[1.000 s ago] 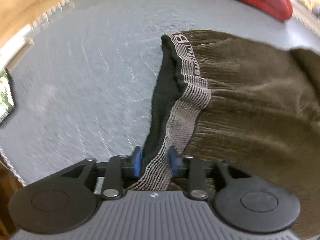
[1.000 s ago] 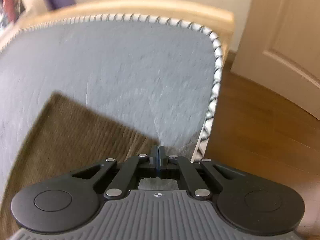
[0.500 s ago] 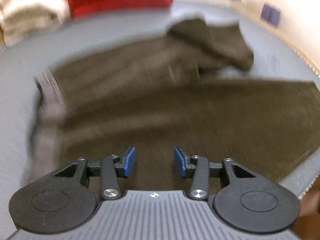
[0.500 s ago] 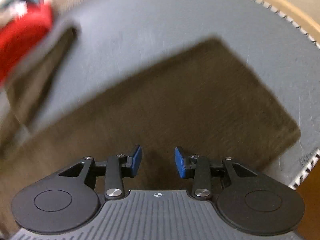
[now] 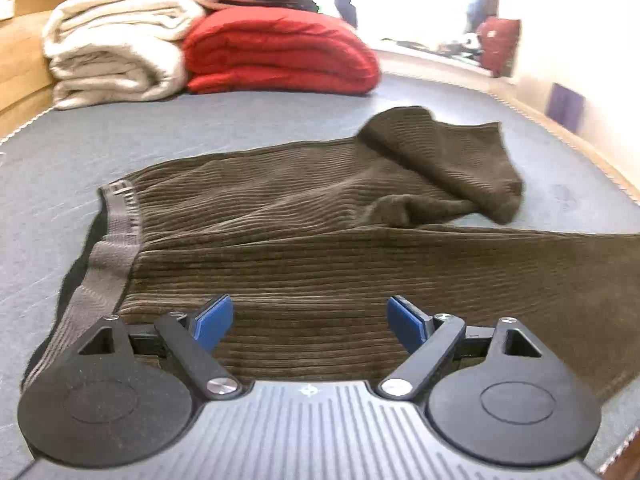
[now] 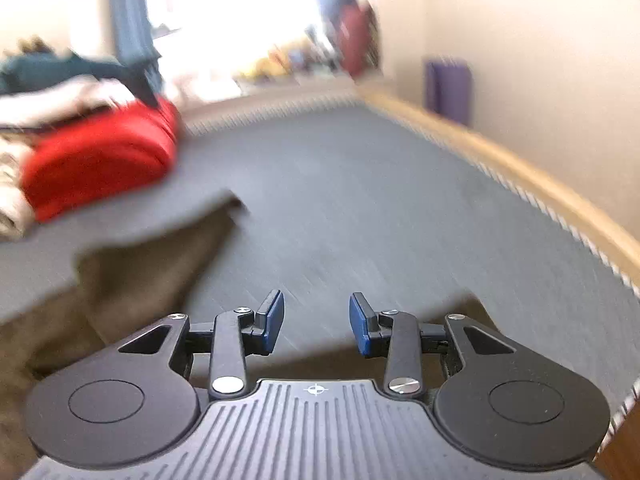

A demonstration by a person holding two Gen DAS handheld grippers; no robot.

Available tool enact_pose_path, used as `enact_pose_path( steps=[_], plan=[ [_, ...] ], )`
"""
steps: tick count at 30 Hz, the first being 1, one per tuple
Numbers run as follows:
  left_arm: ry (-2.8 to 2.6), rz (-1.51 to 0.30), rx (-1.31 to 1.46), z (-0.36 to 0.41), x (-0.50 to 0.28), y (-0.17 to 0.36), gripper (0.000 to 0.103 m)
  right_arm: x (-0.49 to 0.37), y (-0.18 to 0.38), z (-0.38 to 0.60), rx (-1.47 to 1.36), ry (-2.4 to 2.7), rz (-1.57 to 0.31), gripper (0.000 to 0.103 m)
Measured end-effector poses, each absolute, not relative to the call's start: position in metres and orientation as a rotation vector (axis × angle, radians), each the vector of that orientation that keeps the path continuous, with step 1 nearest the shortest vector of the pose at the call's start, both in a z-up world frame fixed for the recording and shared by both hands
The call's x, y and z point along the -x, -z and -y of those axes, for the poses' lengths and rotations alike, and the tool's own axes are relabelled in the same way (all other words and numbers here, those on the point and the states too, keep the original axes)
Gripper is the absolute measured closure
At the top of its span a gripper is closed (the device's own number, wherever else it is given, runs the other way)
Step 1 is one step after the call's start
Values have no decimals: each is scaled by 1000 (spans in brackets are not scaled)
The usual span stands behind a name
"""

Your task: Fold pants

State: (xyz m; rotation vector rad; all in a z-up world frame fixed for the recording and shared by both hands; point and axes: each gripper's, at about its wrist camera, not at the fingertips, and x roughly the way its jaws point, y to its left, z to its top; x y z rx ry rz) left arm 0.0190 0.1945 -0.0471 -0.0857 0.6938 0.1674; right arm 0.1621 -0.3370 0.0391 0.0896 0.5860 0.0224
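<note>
2 tongs are in view, each over a grey mattress [image 5: 248, 128] that carries 1 pair of brown corduroy pants [image 5: 320, 264]. The left tongs [image 5: 310, 322] stand released: the jaws have just been opening and now sit wide apart, with nothing pressed between the blue pads [image 5: 212, 322]. The pants lie directly below and ahead of these tongs, flat on the mattress, with the grey elastic waistband [image 5: 108, 264] at the left of the left wrist view and 1 leg running off to the right. The other leg end is turned back on itself into a loose fold [image 5: 448, 164] farther away. The right tongs [image 6: 316, 322] are also released, jaws partly apart and empty, over bare mattress. In the blurred right wrist view the pants [image 6: 132, 272] lie to the left of these tongs and partly under the tool body. Folded cream blankets [image 5: 112, 52] and 1 folded red blanket [image 5: 280, 52] sit at the far end of the mattress.
</note>
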Motion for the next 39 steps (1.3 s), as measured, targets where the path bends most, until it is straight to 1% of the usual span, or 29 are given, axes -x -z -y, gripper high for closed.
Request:
enact_pose_path(
  steps=[4, 6, 7, 8, 11, 13, 14, 15, 16, 17, 19, 20, 21, 25, 29, 31, 34, 35, 36, 38, 39],
  plan=[
    [-153, -740, 110, -200, -24, 50, 15, -152, -88, 295, -105, -147, -410, 64],
    [-150, -741, 90, -200, -25, 49, 15, -152, -110, 277, -107, -217, -332, 59],
    [-146, -738, 86, -199, -26, 49, 15, -153, -118, 271, -105, -244, -305, 53],
    [-140, -736, 82, -197, -24, 48, 15, -156, -123, 264, -104, -275, -286, 50],
    [-143, -735, 60, -189, -16, 45, 15, -179, -112, 257, -108, -313, -283, 50],
    [-150, -743, 54, -185, -12, 44, 15, -193, -85, 261, -145, -285, -329, 52],
    [-152, -749, 57, -182, -11, 44, 15, -197, -73, 262, -164, -279, -364, 63],
    [-155, -756, 56, -178, -9, 44, 15, -204, -60, 260, -184, -255, -439, 69],
    [-157, -760, 50, -174, -8, 44, 15, -217, -54, 262, -228, -220, -493, 73],
    [-154, -765, 41, -169, -7, 43, 14, -219, -52, 264, -271, -223, -498, 73],
    [-159, -788, 38, -161, -9, 43, 9, -233, -54, 267, -270, -242, -481, 73],
    [-166, -798, 36, -155, -12, 43, 3, -236, -56, 266, -246, -236, -467, 73],
    [-175, -799, 30, -148, -16, 41, 0, -243, -59, 264, -226, -237, -457, 73],
    [-209, -791, 25, -121, -45, 32, 0, -278, -52, 276, -296, -277, -541, 73],
    [-267, -849, 4, -91, -96, 36, 0, -309, -21, 292, -424, -226, -659, 73],
    [-267, -848, -3, -81, -113, 43, 0, -320, -1, 292, -507, -206, -737, 73],
    [-277, -804, 25, -73, -132, 59, 1, -330, 34, 300, -676, -181, -862, 73],
    [-277, -779, 20, -70, -134, 66, 3, -332, 44, 298, -713, -178, -893, 73],
    [-274, -757, 9, -68, -135, 74, 5, -333, 51, 298, -737, -176, -917, 73],
    [-269, -751, -33, -65, -131, 98, 5, -336, 64, 293, -748, -170, -955, 73],
    [-260, -779, -41, -67, -126, 116, 4, -337, 70, 290, -734, -169, -973, 73]
  ],
)
